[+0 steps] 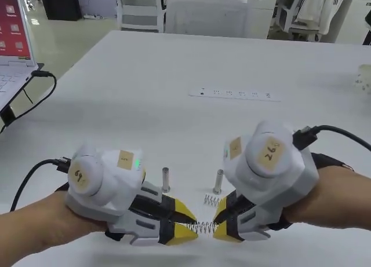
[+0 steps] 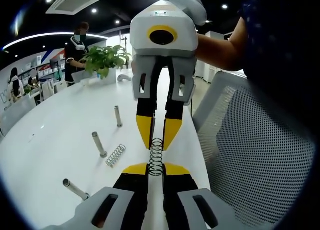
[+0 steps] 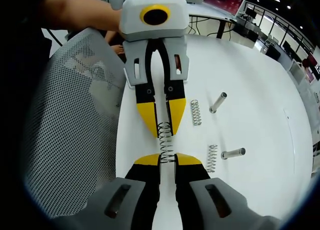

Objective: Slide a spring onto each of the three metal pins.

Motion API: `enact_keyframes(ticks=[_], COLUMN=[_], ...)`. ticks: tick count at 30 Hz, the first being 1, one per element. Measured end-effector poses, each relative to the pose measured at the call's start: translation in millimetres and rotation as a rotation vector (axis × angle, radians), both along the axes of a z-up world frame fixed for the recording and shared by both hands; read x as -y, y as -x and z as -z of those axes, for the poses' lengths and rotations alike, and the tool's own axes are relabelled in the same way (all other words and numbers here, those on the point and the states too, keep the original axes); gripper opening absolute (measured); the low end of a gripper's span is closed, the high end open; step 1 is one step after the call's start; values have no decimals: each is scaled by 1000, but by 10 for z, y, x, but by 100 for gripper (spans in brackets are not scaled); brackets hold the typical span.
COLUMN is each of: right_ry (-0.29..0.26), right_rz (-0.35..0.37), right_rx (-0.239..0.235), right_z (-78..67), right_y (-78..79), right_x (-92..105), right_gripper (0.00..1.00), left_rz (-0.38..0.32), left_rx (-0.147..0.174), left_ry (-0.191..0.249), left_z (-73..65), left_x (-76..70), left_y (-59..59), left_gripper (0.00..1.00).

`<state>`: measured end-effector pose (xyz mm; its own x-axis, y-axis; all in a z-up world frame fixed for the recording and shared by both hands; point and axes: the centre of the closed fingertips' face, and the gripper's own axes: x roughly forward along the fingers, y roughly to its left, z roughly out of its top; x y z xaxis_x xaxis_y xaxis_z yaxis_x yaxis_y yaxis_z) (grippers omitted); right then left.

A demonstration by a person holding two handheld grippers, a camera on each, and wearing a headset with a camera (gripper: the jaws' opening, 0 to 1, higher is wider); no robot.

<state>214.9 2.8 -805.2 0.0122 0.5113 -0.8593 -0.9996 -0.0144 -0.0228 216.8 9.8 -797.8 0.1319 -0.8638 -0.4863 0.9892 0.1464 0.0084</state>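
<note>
Endwise, spring (image 2: 156, 154) in left claw (image 2: 156, 168).

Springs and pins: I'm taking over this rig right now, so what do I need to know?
Left tool and right tool: each shut on one end of the held spring, which spans between them.
Two loose springs lie on the table beside the three metal pins, all bare.
Done: no spring on a pin yet.
Left: all three springs onto the pins.
</note>
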Motion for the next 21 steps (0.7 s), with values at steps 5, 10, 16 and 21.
enact_keyframes(ticks=[5, 10, 16, 21], right_ry=[-2, -7, -13, -19], right_rz=[-6, -4, 1, 5], right_rx=[2, -2, -7, -16], right_z=[-9, -6, -4, 12], right_y=[5, 14, 9, 10], right_x=[2, -2, -6, -1], right_gripper=[8, 8, 9, 9], left_rz=[2, 3, 2, 4], left_rx=[-10, -12, -15, -14], left_ry=[1, 0, 2, 3], left_z=[-3, 0, -2, -9], left_x=[9, 8, -2, 1], left_y=[-1, -3, -5, 5], left_gripper=[2, 1, 1, 1])
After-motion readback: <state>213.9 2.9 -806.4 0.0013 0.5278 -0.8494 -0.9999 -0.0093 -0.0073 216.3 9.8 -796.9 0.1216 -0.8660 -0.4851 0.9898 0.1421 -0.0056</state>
